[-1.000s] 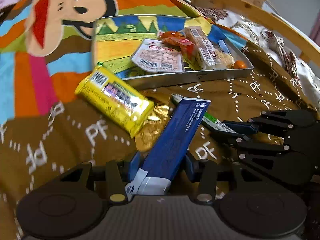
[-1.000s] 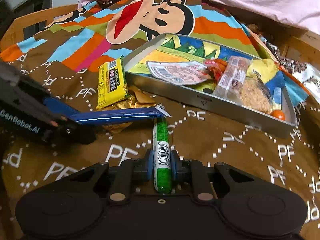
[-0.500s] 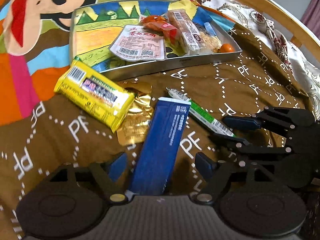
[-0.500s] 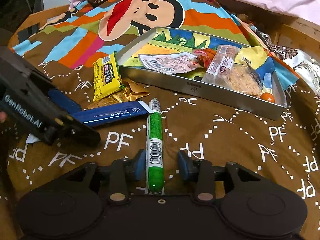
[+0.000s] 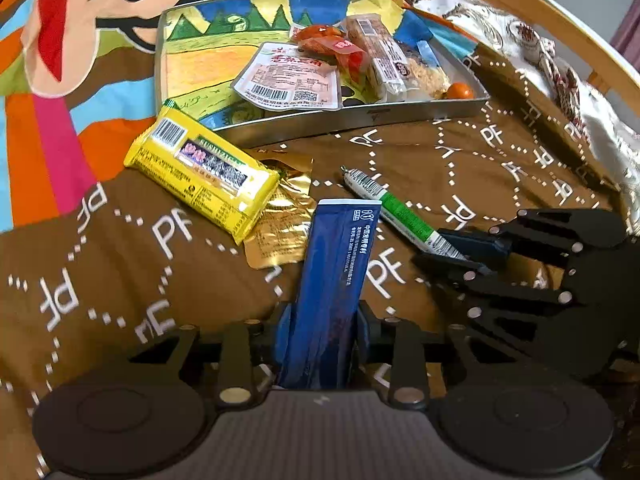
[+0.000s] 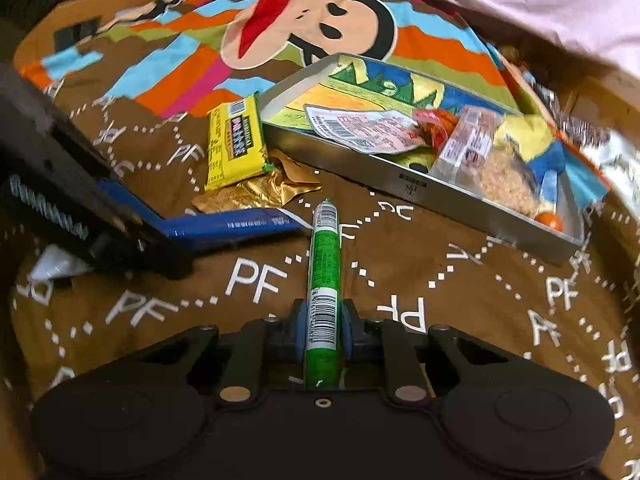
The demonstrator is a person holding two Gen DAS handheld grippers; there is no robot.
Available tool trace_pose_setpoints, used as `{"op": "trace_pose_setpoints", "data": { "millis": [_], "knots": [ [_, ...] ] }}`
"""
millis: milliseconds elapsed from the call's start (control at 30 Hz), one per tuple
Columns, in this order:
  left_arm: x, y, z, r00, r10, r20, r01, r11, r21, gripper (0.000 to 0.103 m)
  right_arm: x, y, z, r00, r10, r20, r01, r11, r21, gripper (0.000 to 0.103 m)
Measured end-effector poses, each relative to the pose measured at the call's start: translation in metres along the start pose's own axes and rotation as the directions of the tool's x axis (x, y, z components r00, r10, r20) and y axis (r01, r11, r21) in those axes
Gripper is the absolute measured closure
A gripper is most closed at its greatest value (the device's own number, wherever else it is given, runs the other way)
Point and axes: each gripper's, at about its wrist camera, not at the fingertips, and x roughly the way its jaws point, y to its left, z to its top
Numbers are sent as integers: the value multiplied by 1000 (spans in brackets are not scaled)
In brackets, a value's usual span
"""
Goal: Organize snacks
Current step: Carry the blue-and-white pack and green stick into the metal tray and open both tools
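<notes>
On a bedspread (image 5: pixel 400 152), the left gripper (image 5: pixel 320 336) has just closed on the near end of a blue packet (image 5: pixel 340 256), while the right gripper (image 6: pixel 323 332) has just clamped the tail of a green stick (image 6: pixel 325 256). Both look light; the flat packet seems floppy, the stick firmer and possibly slippery. The tin tray (image 6: pixel 440 196) with other snacks lies just beyond.

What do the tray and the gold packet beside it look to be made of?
Tray: apparently metal with a dull brushed silver wall, thin folded rim and stamped mark. Gold packet: probably metallised foil film, glossy and crinkled, catching sharp highlights.
</notes>
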Motion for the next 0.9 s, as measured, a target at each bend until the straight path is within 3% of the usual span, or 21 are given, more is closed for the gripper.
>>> {"op": "trace_pose_setpoints", "data": {
  "millis": [233, 500, 733, 900],
  "knots": [
    [-15, -7, -16, 996, 47, 73, -43, 998, -54, 70, -8, 22, -18, 990, -110, 88, 130, 953, -275, 85],
    [-38, -1, -5, 975, 80, 208, -53, 990, -134, 70, -16, 14, -12, 956, -199, 214, 267, 894, -361, 85],
    [-52, 11, 33, 933, 143, 331, -79, 977, -199, 70, -23, -6, 17, 918, -235, 318, 336, 888, -313, 85],
    [-57, 18, 61, 891, 195, 410, -103, 966, -236, 70, -26, -24, 41, 885, -265, 383, 381, 884, -270, 85]
  ]
}}
